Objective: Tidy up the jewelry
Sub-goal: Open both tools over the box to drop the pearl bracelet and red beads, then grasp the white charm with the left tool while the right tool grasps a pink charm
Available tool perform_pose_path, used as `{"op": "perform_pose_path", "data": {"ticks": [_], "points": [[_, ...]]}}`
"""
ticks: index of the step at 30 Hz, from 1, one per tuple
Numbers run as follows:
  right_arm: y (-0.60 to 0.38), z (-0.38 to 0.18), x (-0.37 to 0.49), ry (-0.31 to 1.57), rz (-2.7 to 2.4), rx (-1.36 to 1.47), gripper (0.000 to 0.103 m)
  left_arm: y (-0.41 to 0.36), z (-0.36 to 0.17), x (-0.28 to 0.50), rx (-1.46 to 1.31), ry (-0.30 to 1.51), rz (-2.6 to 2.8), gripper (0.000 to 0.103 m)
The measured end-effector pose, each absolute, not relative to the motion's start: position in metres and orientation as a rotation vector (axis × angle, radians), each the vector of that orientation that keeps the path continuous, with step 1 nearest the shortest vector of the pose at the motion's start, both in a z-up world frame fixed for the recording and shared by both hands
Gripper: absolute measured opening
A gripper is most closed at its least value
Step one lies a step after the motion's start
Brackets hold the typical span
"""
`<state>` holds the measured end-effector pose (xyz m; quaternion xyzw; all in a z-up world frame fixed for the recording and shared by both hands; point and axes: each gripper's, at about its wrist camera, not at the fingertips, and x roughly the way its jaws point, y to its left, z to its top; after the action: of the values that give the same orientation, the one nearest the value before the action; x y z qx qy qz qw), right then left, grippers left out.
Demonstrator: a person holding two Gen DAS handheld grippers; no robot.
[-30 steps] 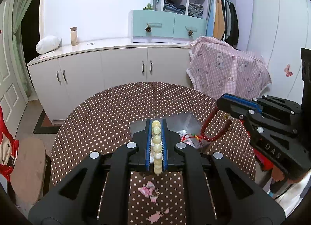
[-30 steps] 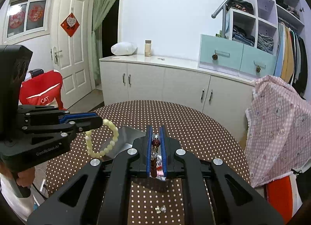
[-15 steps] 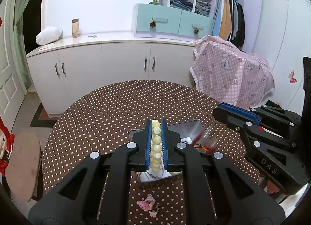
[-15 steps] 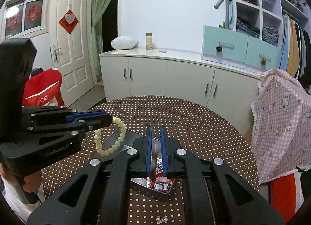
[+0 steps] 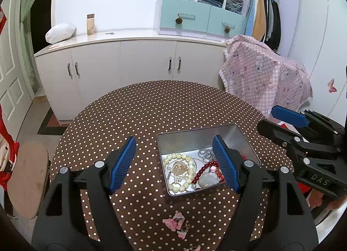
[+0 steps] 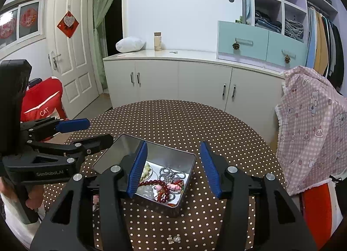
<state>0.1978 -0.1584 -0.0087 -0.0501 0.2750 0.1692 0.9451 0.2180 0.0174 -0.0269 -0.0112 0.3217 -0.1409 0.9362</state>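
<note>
Both grippers are hanging over the metal tin [image 5: 243, 140] with their blue-padded jaws spread and nothing between the pads. On the left gripper [image 5: 174, 163] the jaws have just been opening, and they are standing wide, 1 pad out over the dotted tablecloth [image 5: 151, 108] to the left of the tin and the other over the tin's right half. The cream bead bracelet [image 5: 180, 171] is lying loose on the tin's floor, just right of the midline between those 2 pads, ringed around a pale translucent piece. Beside it the dark red bead bracelet [image 5: 202, 169] is curling against a pale stone pendant, its right end hidden behind the left gripper's right finger, with a silver chain [image 5: 205, 152] lying just beyond. The right gripper [image 6: 173, 169] has likewise just been opening its jaws; in its own view its left pad is sitting over the tin's middle and its right pad is standing outside the tin's right wall, so the red beads, the chain and a pink charm [image 6: 174, 187] are lying below the gap, free of both pads. Near the table's front edge, well outside the tin, pink flower pieces [image 5: 176, 225] and a small silver earring [image 6: 174, 239] are resting on the cloth.
</note>
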Motion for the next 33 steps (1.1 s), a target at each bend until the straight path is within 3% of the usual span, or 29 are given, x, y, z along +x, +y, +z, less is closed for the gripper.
{"op": "perform_pose_path", "data": {"ticks": [25, 33], "points": [[-0.167, -0.014, 0.173, 0.565, 0.310, -0.085, 0.068, 0.024, -0.033, 0.191, -0.005, 0.676, -0.278, 0.072], [-0.172, -0.020, 0.155, 0.563, 0.283, -0.070, 0.074, 0.031, -0.046, 0.172, -0.012, 0.705, -0.269, 0.079]]}}
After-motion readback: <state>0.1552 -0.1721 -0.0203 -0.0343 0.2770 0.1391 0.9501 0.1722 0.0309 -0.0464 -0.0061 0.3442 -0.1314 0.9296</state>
